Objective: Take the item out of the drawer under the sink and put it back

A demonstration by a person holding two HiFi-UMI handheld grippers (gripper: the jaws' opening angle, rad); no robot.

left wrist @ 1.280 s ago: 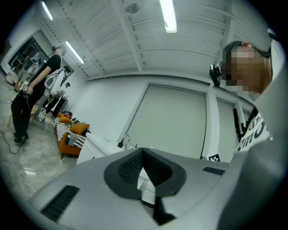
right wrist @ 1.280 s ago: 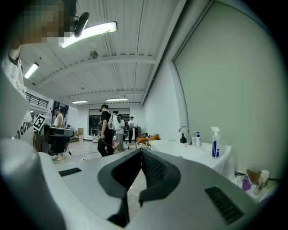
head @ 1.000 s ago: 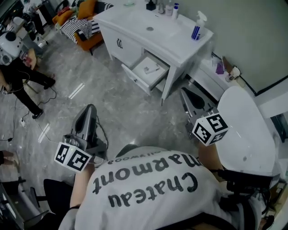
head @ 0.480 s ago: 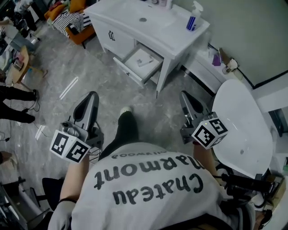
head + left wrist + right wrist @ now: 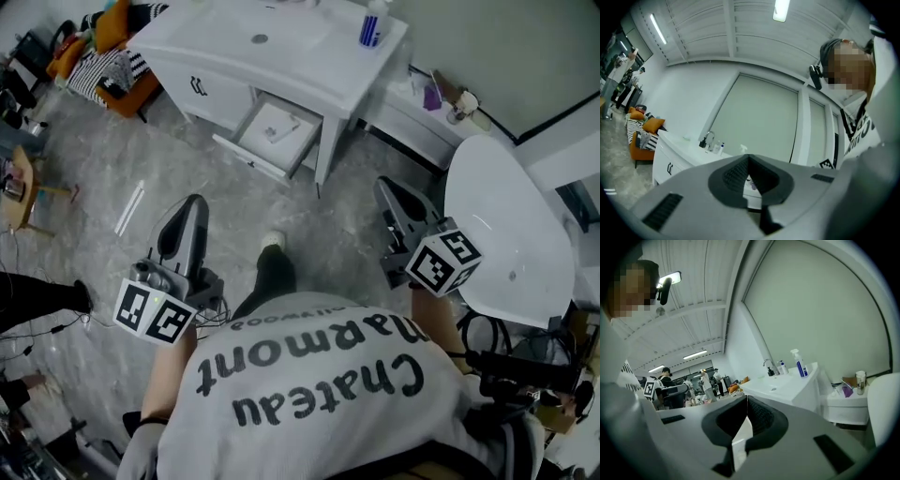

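Observation:
The white sink cabinet (image 5: 281,56) stands at the top of the head view, with its drawer (image 5: 246,152) pulled open. Inside lies a flat white item (image 5: 279,127) with a small dark mark on it. My left gripper (image 5: 194,203) is held over the grey floor, well short of the drawer, jaws shut and empty. On the other side my right gripper (image 5: 385,190) is also shut and empty, level with the cabinet's right leg. The left gripper (image 5: 749,157) and the right gripper (image 5: 746,397) each show closed tips in their own views, both aimed toward the cabinet (image 5: 787,387).
A blue spray bottle (image 5: 370,28) and a tap stand on the sink top. A low white shelf (image 5: 422,127) with a cup is right of the cabinet, and a large white rounded fixture (image 5: 511,244) is at far right. An orange sofa (image 5: 108,56) is at far left. My leg and shoe (image 5: 272,246) are between the grippers.
The person has stepped forward: a leg and shoe came into view between the grippers. The cabinet and open drawer slid left and up in the head view. Both grippers stayed shut.

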